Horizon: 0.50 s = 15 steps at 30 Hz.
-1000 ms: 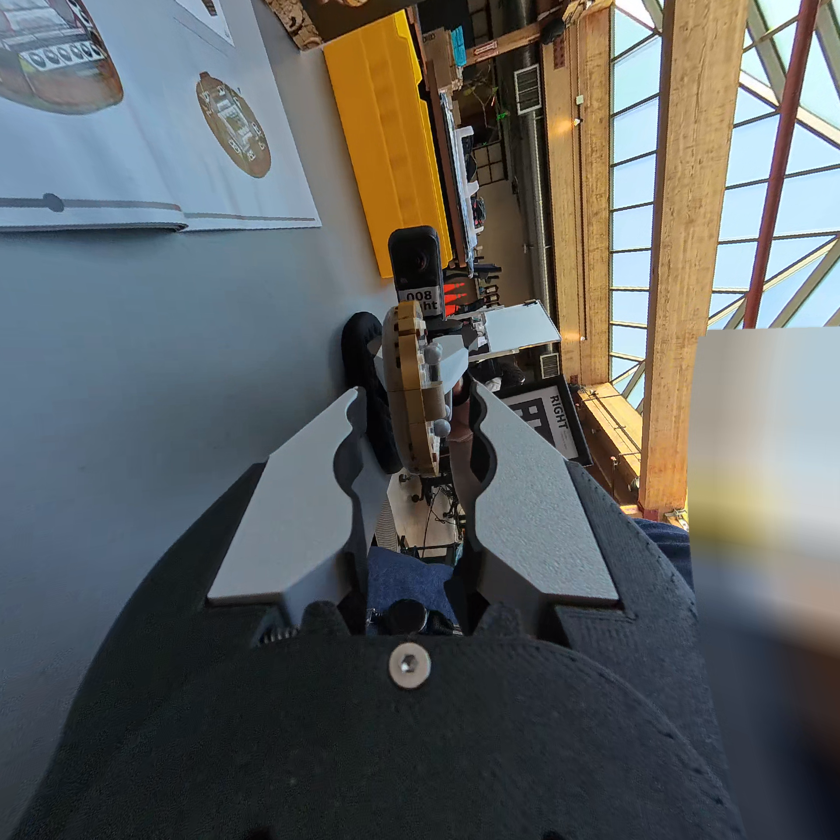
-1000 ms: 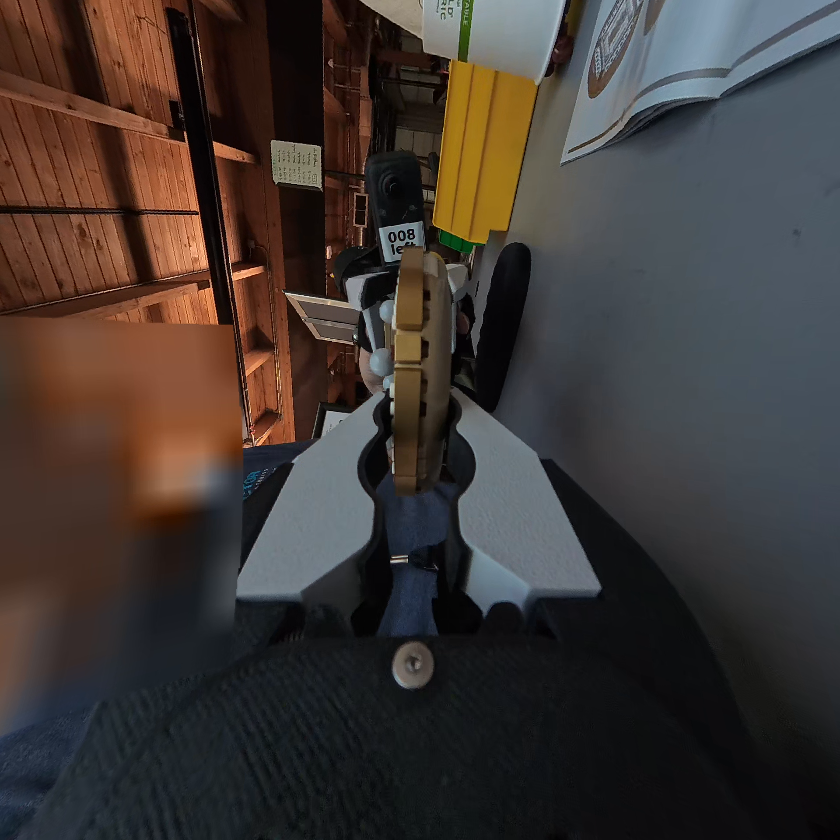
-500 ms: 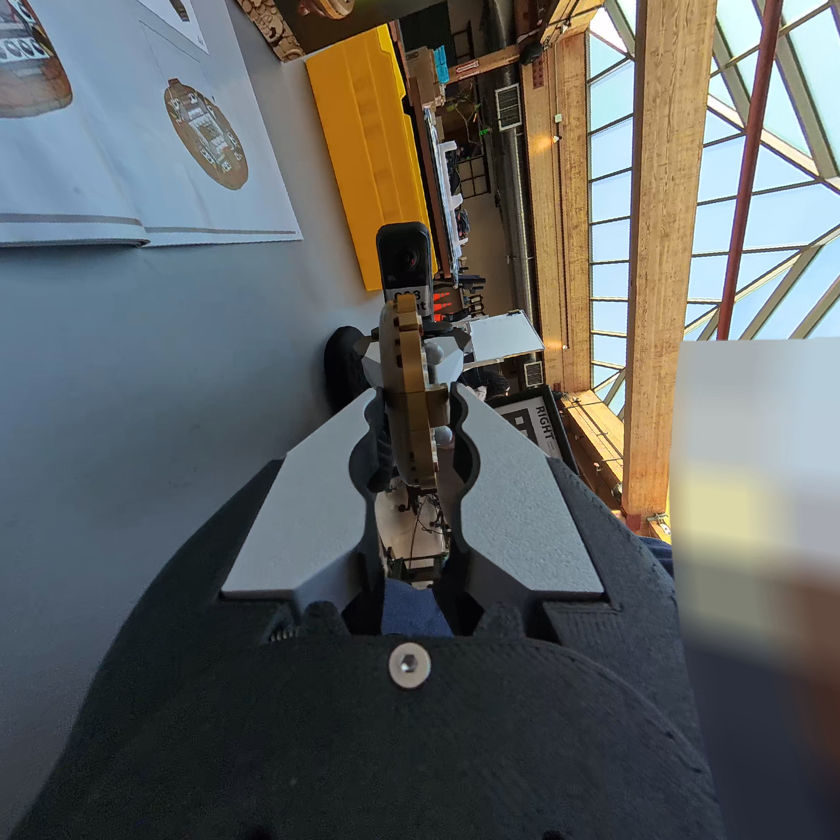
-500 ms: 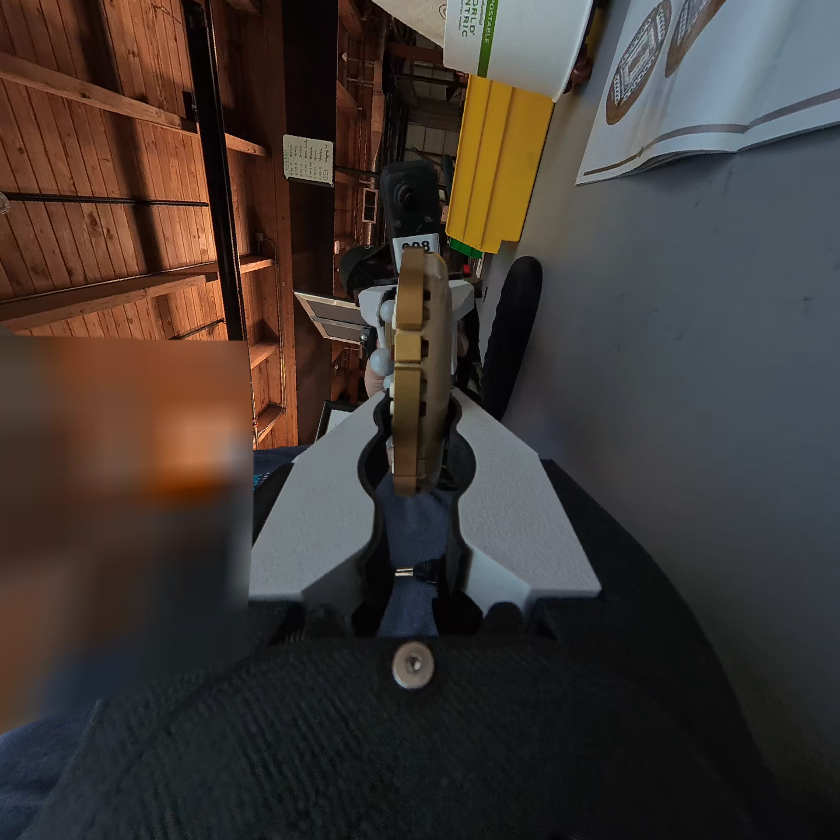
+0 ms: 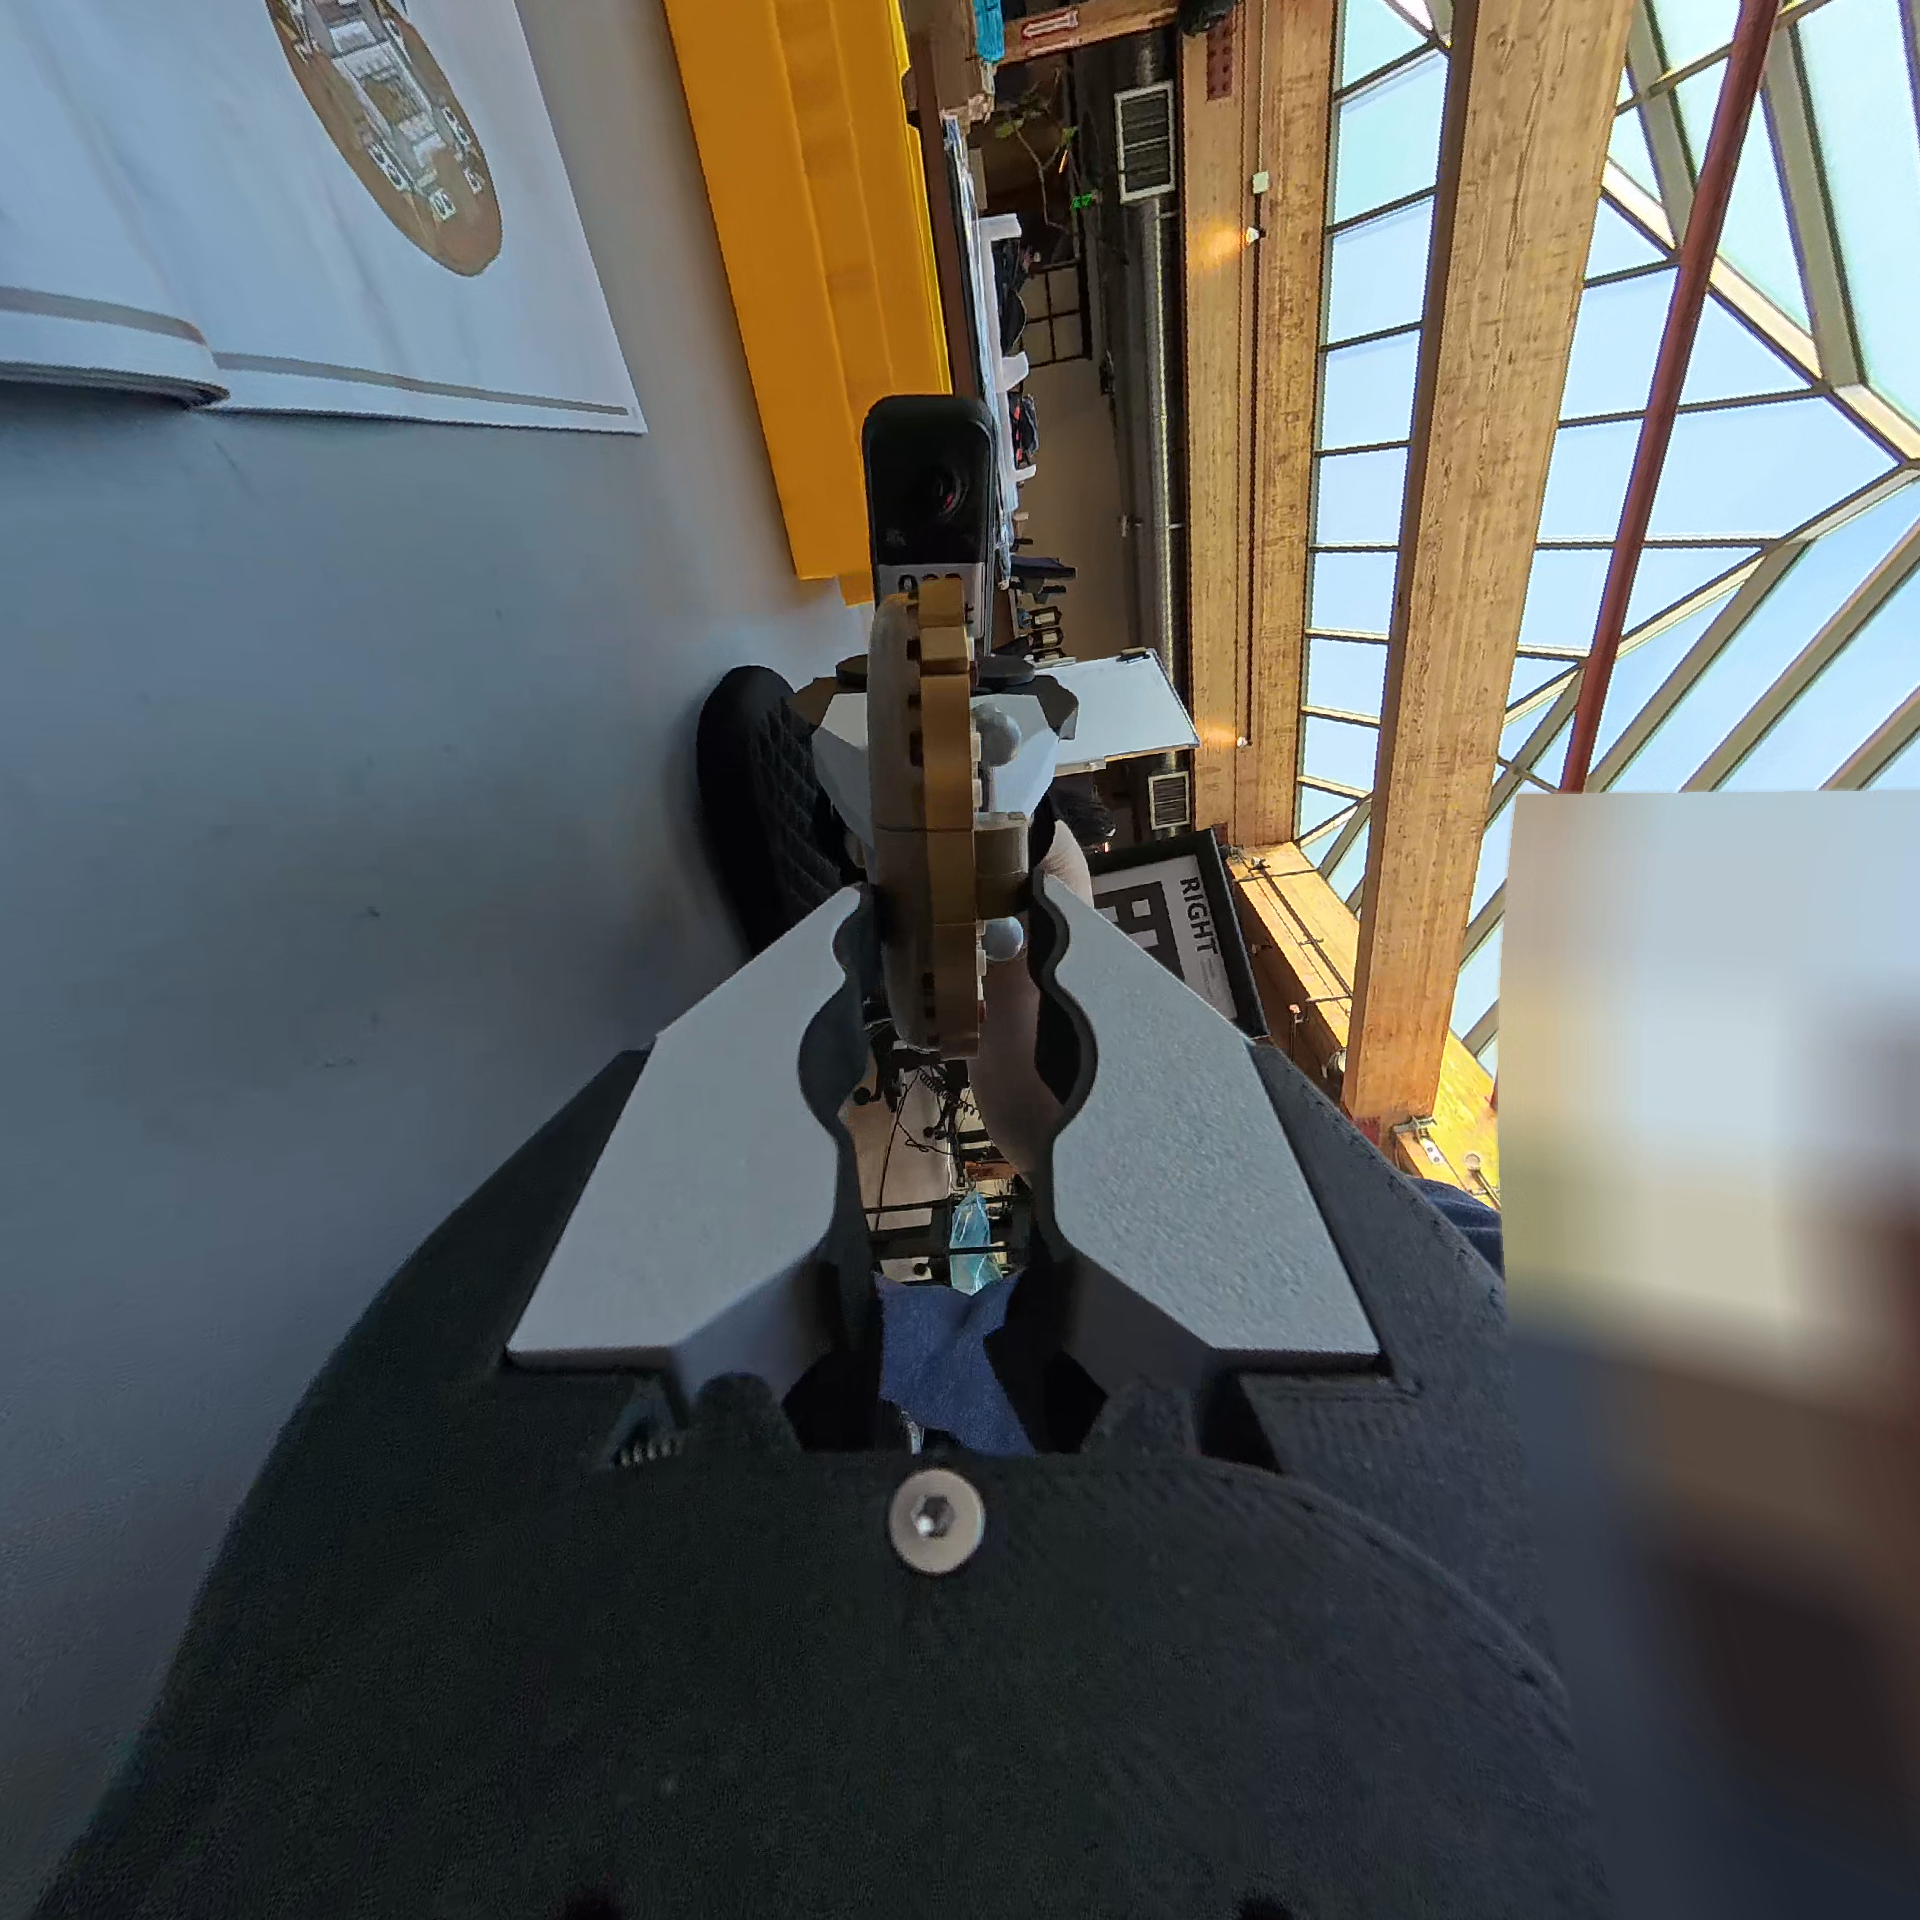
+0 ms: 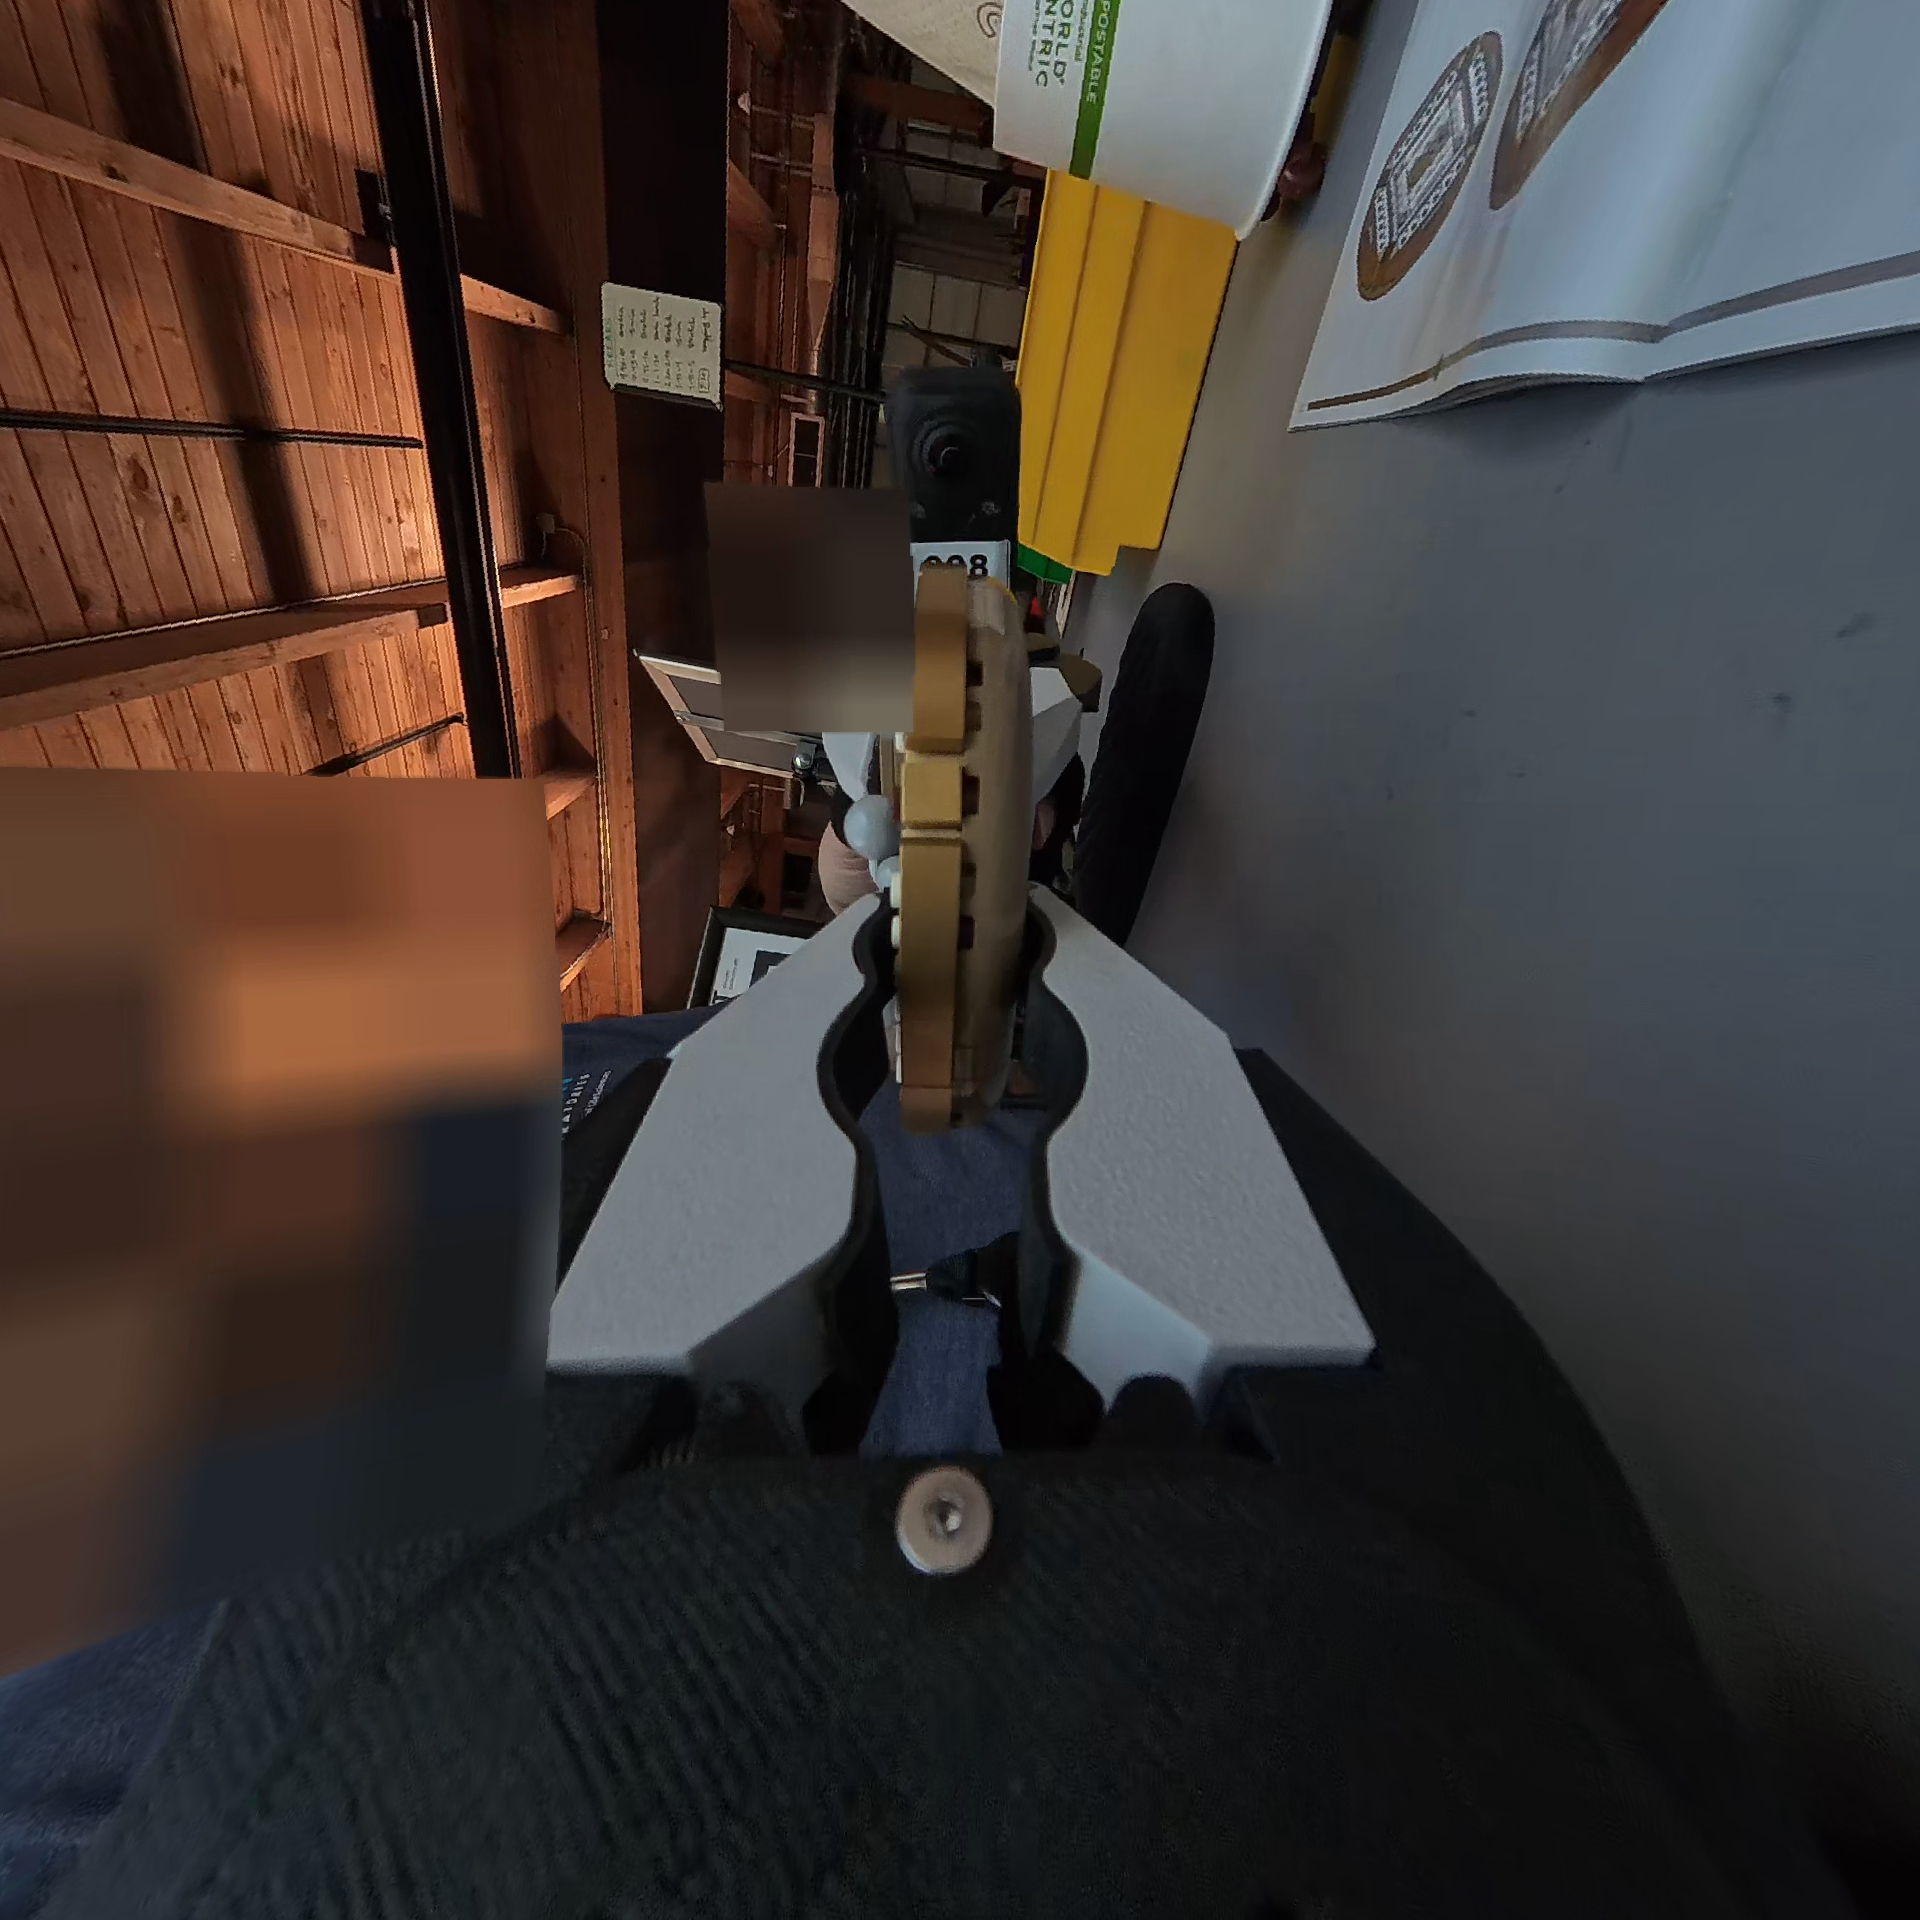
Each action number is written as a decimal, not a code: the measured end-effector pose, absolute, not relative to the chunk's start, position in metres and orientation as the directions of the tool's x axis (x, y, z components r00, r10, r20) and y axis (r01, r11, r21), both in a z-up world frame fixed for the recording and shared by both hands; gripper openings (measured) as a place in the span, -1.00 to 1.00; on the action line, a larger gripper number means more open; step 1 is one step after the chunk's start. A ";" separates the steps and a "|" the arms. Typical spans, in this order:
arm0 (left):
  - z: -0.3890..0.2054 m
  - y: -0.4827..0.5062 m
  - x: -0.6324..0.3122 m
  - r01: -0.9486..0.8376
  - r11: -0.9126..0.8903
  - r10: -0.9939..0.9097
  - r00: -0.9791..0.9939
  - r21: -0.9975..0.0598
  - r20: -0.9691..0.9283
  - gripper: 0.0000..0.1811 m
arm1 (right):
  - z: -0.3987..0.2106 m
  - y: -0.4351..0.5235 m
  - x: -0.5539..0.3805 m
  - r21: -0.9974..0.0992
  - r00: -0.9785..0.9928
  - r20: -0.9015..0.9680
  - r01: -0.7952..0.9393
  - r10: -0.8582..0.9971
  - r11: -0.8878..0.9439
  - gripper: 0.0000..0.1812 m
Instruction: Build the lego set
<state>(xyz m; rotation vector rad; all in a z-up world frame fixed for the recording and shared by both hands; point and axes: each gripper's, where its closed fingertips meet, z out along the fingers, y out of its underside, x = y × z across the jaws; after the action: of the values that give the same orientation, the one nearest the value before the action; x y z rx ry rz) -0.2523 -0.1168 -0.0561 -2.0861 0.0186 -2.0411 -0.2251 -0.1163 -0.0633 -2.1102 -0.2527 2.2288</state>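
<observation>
A round gold and tan lego disc (image 5: pixel 925 831) with small grey knobs on one face is held edge-on above the grey table (image 5: pixel 312 779). My left gripper (image 5: pixel 954 906) is shut on its near edge. My right gripper (image 6: pixel 961 920) is shut on the opposite edge of the same disc (image 6: pixel 961 831). The two grippers face each other. The right gripper's white fingers (image 5: pixel 1039 758) show behind the disc in the left wrist view. The left gripper's fingers (image 6: pixel 1055 727) show behind it in the right wrist view. The disc's flat faces are mostly hidden.
An open instruction booklet (image 5: pixel 312 208) lies on the table, also in the right wrist view (image 6: pixel 1662 208). A yellow bin (image 5: pixel 821 260) stands beyond it, also in the right wrist view (image 6: pixel 1112 364). A white paper cup (image 6: pixel 1143 94) stands near the bin. The grippers are tip to tip, or close to it.
My left gripper's fingers were apart around the disc a second ago and have closed on it. The right gripper has kept its grip. Both have shifted slightly toward the booklet.
</observation>
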 end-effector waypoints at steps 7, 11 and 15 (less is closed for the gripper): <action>-0.051 -0.116 -0.254 0.125 -0.965 -0.227 0.056 -0.233 0.972 -0.71 | -0.059 -0.114 -0.227 -0.178 -0.072 -0.982 0.069 0.173 -0.982 -0.78; -0.050 -0.115 -0.256 0.119 -0.963 -0.235 0.064 -0.241 0.970 -0.71 | -0.058 -0.113 -0.229 -0.183 -0.082 -0.981 0.074 0.177 -0.980 -0.77; -0.052 -0.113 -0.258 0.126 -0.968 -0.211 0.050 -0.216 0.976 -0.71 | -0.060 -0.113 -0.231 -0.198 -0.083 -0.978 0.072 0.192 -0.978 -0.78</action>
<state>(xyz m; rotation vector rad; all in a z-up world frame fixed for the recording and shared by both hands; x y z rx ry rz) -0.2575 -0.1133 -0.0515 -2.0836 0.0871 -2.0098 -0.2306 -0.1128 -0.0596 -2.0700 -0.2986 2.2329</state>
